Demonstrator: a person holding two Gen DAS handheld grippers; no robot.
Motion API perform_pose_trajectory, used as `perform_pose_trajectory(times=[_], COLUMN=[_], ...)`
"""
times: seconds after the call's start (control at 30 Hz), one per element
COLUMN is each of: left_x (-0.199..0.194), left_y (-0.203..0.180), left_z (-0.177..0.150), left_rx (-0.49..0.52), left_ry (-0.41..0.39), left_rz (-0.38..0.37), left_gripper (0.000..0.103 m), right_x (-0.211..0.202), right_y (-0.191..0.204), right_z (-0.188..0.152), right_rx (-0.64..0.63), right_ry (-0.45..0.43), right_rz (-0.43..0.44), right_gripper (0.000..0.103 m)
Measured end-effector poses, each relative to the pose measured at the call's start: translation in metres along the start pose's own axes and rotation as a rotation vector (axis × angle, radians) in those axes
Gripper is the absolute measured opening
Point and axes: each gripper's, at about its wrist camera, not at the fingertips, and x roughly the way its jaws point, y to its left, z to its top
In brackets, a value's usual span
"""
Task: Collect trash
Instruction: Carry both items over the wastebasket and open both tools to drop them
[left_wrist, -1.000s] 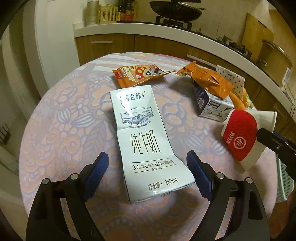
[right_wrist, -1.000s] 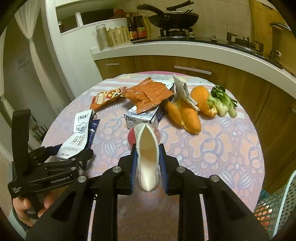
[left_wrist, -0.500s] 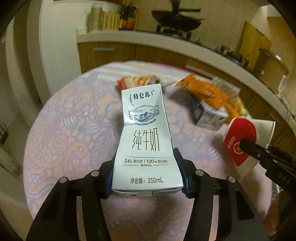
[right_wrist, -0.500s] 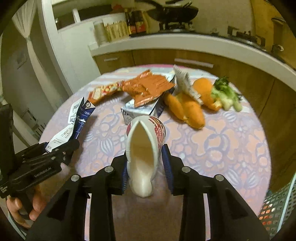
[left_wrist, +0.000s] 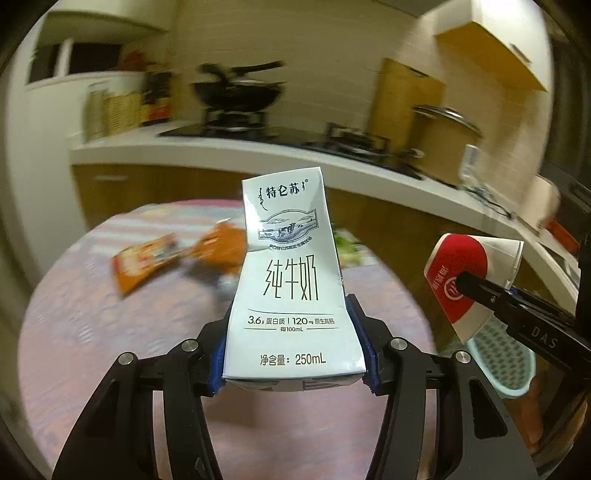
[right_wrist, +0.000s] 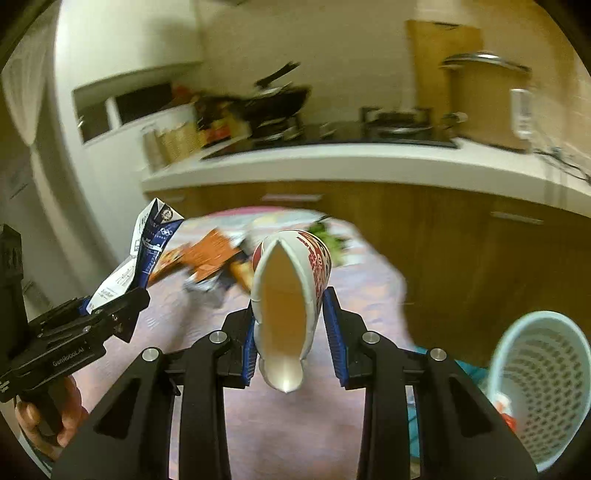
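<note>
My left gripper (left_wrist: 291, 354) is shut on a flattened white milk carton (left_wrist: 288, 280) and holds it up above the round table (left_wrist: 92, 314). The carton also shows in the right wrist view (right_wrist: 147, 251). My right gripper (right_wrist: 290, 336) is shut on a squashed red and white paper cup (right_wrist: 288, 295), also lifted off the table; the cup shows in the left wrist view (left_wrist: 465, 273). A pale blue mesh trash basket (right_wrist: 543, 384) stands on the floor at the right, also seen in the left wrist view (left_wrist: 498, 365).
Orange snack wrappers (left_wrist: 147, 258) and green vegetables (right_wrist: 328, 236) lie blurred on the far part of the table. A kitchen counter (right_wrist: 369, 162) with a wok and a pot runs behind it.
My left gripper closed on the milk carton and lifted it off the table. Both grippers rose and tilted up with their loads, and the basket came into view.
</note>
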Motion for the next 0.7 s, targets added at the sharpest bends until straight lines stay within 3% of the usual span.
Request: perform_pose_trajectory(times=[0.27, 0.7], left_x=[0.022, 0.089], left_y=[-0.103, -0.231], left_z=[0.006, -0.014], left_rx=[0.137, 0.269], left_ry=[0.013, 0.149], left_rz=[-0.177, -0.370], left_gripper=[0.053, 0.053], right_x=[-0.060, -0.099], right_y=[-0.087, -0.214], right_z=[-0.001, -0.051], right_rx=[0.106, 0.314], right_ry=[-0.087, -0.063], right_rz=[-0.207, -0.447], right_gripper=[0.029, 0.029])
